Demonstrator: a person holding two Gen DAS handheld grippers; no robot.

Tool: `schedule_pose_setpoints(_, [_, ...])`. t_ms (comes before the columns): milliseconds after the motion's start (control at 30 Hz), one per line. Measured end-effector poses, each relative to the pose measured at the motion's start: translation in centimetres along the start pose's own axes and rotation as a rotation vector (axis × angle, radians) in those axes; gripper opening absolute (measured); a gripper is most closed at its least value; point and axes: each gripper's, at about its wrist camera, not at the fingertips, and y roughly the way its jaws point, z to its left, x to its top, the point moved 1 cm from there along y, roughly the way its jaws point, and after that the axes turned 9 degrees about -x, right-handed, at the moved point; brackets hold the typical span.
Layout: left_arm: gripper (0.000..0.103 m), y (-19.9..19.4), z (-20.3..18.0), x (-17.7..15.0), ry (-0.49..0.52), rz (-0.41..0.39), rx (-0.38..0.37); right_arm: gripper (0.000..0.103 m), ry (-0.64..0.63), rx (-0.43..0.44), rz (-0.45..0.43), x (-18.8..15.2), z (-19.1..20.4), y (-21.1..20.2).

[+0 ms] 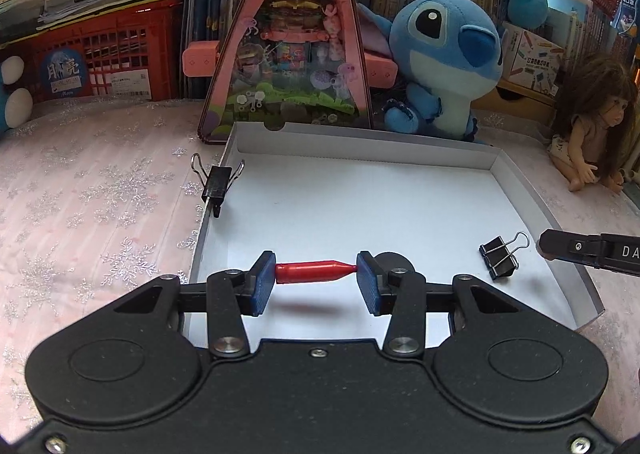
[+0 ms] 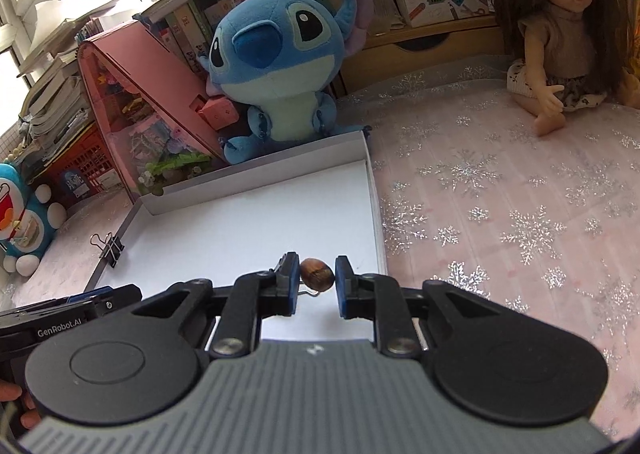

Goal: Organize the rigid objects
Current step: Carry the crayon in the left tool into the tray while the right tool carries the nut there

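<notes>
My left gripper (image 1: 316,280) is shut on a red bullet-shaped piece (image 1: 314,272), held crosswise between its blue pads above the white shallow box (image 1: 360,190). A black binder clip (image 1: 500,258) lies inside the box at the right. Another binder clip (image 1: 216,184) is clipped on the box's left wall. My right gripper (image 2: 317,280) is shut on a small brown oval nut-like object (image 2: 317,274), over the near right part of the box (image 2: 256,230). The right gripper's arm (image 1: 588,250) shows at the right edge of the left wrist view.
A blue plush toy (image 1: 440,58) and a pink triangular display house (image 1: 288,46) stand behind the box. A doll (image 2: 560,34) sits on the pink snowflake cloth (image 2: 500,214) at the right. Red crates, books and a blue cat plush (image 2: 20,214) line the back.
</notes>
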Motion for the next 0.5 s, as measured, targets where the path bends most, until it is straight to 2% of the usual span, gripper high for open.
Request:
schedule_pose_setpoints(267, [0.042, 1.5, 0.1, -0.1, 0.001, 0.006, 0.014, 0.023, 0.015, -0.007, 0.019, 0.2, 0.0, 1.1])
schedule_pose_setpoints(500, [0.042, 1.7, -0.1, -0.2, 0.024, -0.004, 0.016, 0.023, 0.035, 0.025, 0.034, 0.1, 0.2, 1.6])
